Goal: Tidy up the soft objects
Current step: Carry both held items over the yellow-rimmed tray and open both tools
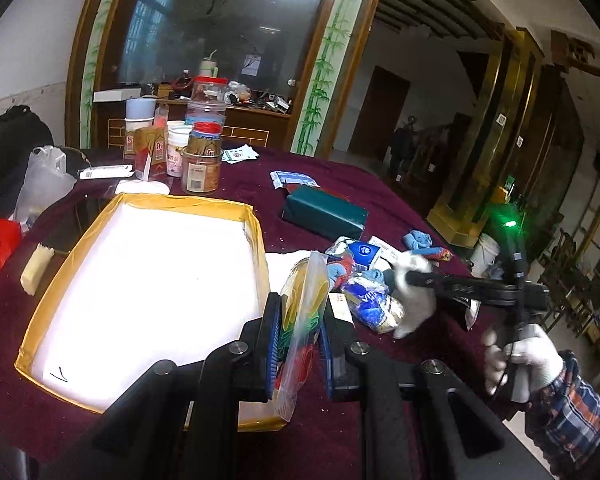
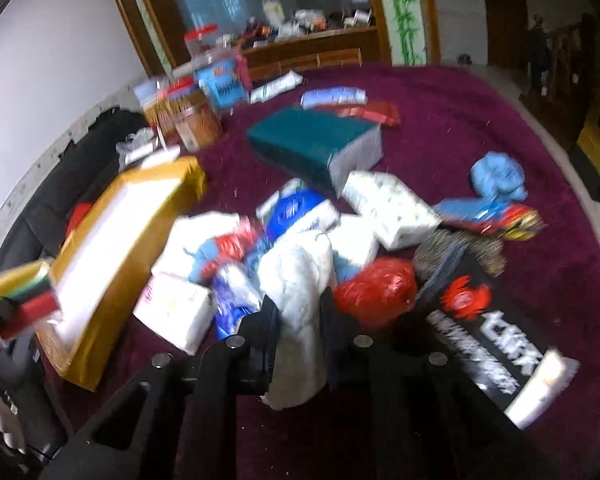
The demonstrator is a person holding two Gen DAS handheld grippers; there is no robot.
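White cloth (image 2: 296, 280), soft and rumpled, is pinched between the pads of my right gripper (image 2: 298, 320); its jaws are squeezed down on the fabric, which bulges above and hangs below them. My left gripper (image 1: 300, 336) is likewise clamped tight, on a clear bag of coloured sponges (image 1: 302, 320) standing on edge between the blue pads, just beside the near corner of the yellow box (image 1: 256, 220). That box, white inside and holding nothing I can see, is where I judge the soft things belong.

The cloth comes out of a heap (image 2: 292, 220) of tissue packs, blue wrappers and a red bag (image 2: 376, 288), lying on the dark red tablecloth (image 2: 480, 120) right of the box. A black packet (image 2: 496, 344) lies to the right of my right fingers, a green pack (image 2: 312, 144) farther back, jars (image 1: 202, 160) beyond the box.

To do this step well, I should lift the cloth straight up until its tail clears the red bag, so nothing drags along. The sponge bag should go in first, laid flat against a wall of the box, leaving room. Both arms head for the same box, so I should take turns rather than cross.
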